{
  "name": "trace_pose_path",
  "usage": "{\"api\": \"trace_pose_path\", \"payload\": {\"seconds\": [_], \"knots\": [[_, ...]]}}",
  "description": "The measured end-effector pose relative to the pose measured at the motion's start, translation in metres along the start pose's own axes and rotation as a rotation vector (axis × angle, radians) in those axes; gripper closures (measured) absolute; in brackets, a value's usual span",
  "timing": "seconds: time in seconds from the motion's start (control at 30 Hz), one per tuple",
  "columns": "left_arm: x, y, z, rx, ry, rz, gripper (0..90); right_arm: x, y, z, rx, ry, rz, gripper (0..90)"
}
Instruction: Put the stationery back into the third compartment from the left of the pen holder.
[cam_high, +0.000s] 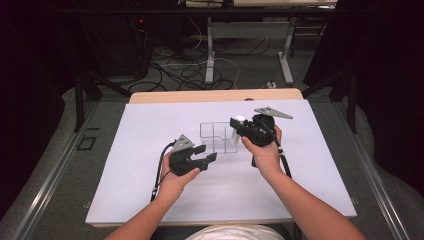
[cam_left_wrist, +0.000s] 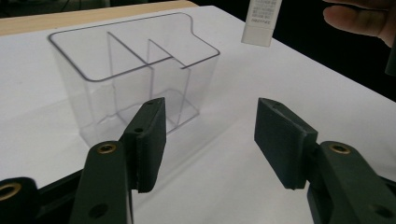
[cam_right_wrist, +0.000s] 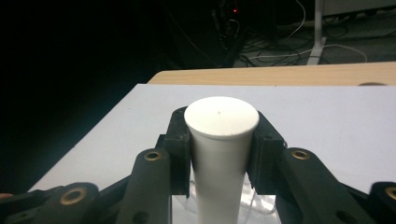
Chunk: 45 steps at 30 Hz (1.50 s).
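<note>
Right gripper (cam_right_wrist: 219, 154) jaws clamp a smooth white tube (cam_right_wrist: 220, 144); left gripper (cam_left_wrist: 210, 140) jaws gape beside clear organizer (cam_left_wrist: 133, 79).

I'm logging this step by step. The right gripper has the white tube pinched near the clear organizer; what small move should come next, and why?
Probably lower the white tube straight down into a compartment of the clear organizer. The right gripper holds it upright, just beside or over the organizer, and the left gripper waits open nearby.

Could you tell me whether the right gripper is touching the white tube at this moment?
Touching. In the right gripper view, the right gripper has both black jaws pressed against the sides of the white tube, just below its cap, with no gap on either side.
</note>
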<state>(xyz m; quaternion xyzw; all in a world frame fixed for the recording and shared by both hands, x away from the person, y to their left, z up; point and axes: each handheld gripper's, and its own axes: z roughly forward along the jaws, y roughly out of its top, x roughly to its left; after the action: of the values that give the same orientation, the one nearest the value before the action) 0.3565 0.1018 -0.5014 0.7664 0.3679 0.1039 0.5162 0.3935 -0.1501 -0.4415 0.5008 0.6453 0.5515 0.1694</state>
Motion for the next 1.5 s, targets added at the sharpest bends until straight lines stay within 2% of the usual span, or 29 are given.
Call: {"api": "trace_pose_path", "payload": {"seconds": [0.07, 0.13, 0.17, 0.2, 0.3, 0.33, 0.4, 0.43, 0.6, 0.63, 0.73, 0.8, 0.93, 1.23, 1.33, 1.5], "knots": [[0.004, -0.001, -0.001, -0.014, 0.019, -0.017, 39.5, 0.001, 0.001, 0.005, 0.005, -0.009, -0.009, 66.0], [0.009, -0.001, -0.003, -0.013, 0.046, -0.014, 36.2, 0.002, 0.002, 0.011, 0.006, -0.023, -0.023, 66.0], [0.010, -0.001, -0.003, -0.020, 0.054, -0.037, 33.6, 0.002, 0.002, 0.013, 0.005, -0.031, -0.032, 66.0], [0.012, -0.001, -0.004, -0.027, 0.066, -0.031, 30.9, 0.003, 0.002, 0.016, 0.003, -0.039, -0.037, 66.0], [0.016, -0.001, -0.006, -0.043, 0.094, -0.054, 23.9, 0.005, 0.003, 0.022, -0.001, -0.058, -0.066, 66.0], [0.018, 0.000, -0.006, -0.048, 0.104, -0.047, 20.8, 0.004, 0.003, 0.024, -0.008, -0.065, -0.081, 66.0], [0.020, 0.000, -0.006, -0.048, 0.119, -0.068, 15.8, 0.005, 0.003, 0.027, -0.015, -0.081, -0.102, 66.0], [0.022, 0.000, -0.007, -0.044, 0.127, -0.050, 15.8, 0.005, 0.002, 0.029, -0.016, -0.088, -0.108, 66.0], [0.027, 0.000, -0.007, -0.046, 0.150, -0.089, 8.1, 0.005, -0.001, 0.037, -0.012, -0.107, -0.123, 66.0], [0.029, 0.000, -0.007, -0.041, 0.159, -0.079, 6.2, 0.006, -0.002, 0.038, -0.011, -0.111, -0.130, 66.0], [0.032, -0.001, -0.006, -0.031, 0.178, -0.096, 0.8, 0.007, -0.005, 0.043, -0.008, -0.126, -0.159, 66.0], [0.034, -0.002, -0.006, -0.033, 0.191, -0.110, 0.4, 0.007, -0.006, 0.046, -0.011, -0.133, -0.182, 66.0], [0.035, -0.002, -0.005, -0.028, 0.209, -0.110, 0.4, 0.004, -0.009, 0.053, -0.003, -0.161, -0.184, 66.0], [0.037, -0.004, -0.005, -0.015, 0.222, -0.102, 0.4, -0.003, -0.018, 0.064, 0.022, -0.192, -0.170, 66.0], [0.038, -0.004, -0.005, -0.016, 0.226, -0.112, 0.4, -0.006, -0.020, 0.064, 0.032, -0.194, -0.158, 65.9], [0.039, -0.005, -0.005, -0.011, 0.226, -0.106, 0.4, -0.007, -0.021, 0.064, 0.049, -0.190, -0.153, 65.8]]}}
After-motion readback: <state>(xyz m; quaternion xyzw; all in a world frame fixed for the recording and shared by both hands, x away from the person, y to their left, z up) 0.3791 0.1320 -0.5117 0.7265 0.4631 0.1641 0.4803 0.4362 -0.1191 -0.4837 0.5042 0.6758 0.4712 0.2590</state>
